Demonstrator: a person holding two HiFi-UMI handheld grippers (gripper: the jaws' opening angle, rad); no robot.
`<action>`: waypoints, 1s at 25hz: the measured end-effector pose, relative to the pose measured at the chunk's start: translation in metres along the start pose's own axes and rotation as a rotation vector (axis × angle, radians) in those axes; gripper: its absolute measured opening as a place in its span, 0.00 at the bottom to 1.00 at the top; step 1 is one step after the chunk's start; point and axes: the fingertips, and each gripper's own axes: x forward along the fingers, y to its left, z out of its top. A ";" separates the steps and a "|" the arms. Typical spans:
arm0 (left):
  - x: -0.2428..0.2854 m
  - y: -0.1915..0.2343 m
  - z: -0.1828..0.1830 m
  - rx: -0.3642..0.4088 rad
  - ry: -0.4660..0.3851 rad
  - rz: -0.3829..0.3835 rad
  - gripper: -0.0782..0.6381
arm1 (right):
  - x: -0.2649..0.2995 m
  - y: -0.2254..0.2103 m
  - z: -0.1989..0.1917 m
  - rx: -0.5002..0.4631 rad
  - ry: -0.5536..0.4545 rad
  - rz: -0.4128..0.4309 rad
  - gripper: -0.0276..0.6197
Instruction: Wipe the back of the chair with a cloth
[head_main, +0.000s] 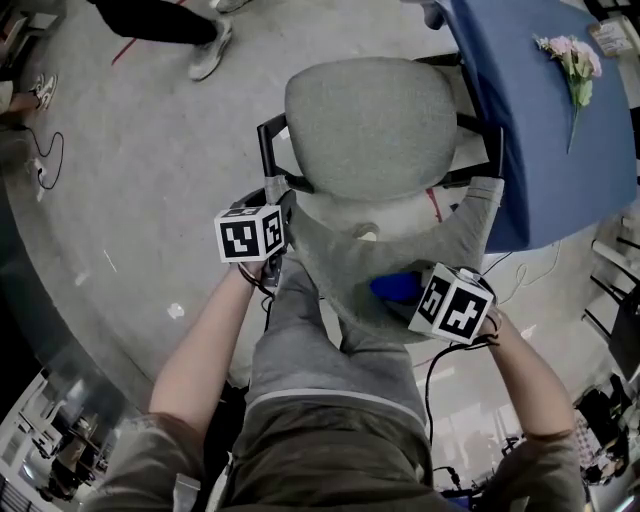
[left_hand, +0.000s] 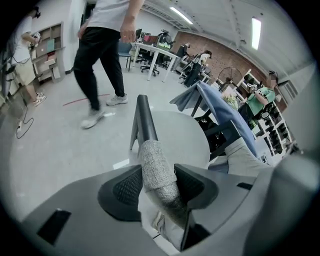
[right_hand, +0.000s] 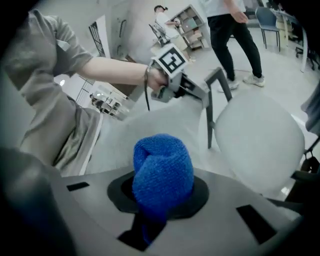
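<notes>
The grey office chair's seat lies below me, and its fabric backrest is nearest to me. My left gripper is at the backrest's left end. In the left gripper view its jaws are shut on the backrest's grey woven edge, with the black armrest beyond. My right gripper is low against the backrest's near side and is shut on a bunched blue cloth. The cloth bulges out from between the right gripper's jaws, and the left gripper and the seat show past it.
A table under a blue cover with a spray of flowers stands just right of the chair. A person walks on the grey floor beyond the chair. Cables trail at far left. My own legs are close behind the backrest.
</notes>
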 end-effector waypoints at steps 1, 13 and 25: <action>0.000 0.000 0.000 0.000 0.000 0.000 0.41 | 0.003 0.011 0.021 -0.010 -0.054 0.022 0.17; 0.000 0.000 0.000 -0.008 -0.012 -0.016 0.41 | 0.006 0.001 0.006 -0.006 -0.027 -0.084 0.18; 0.000 -0.002 -0.001 -0.009 -0.018 -0.030 0.41 | -0.077 -0.112 -0.118 0.136 0.247 -0.455 0.18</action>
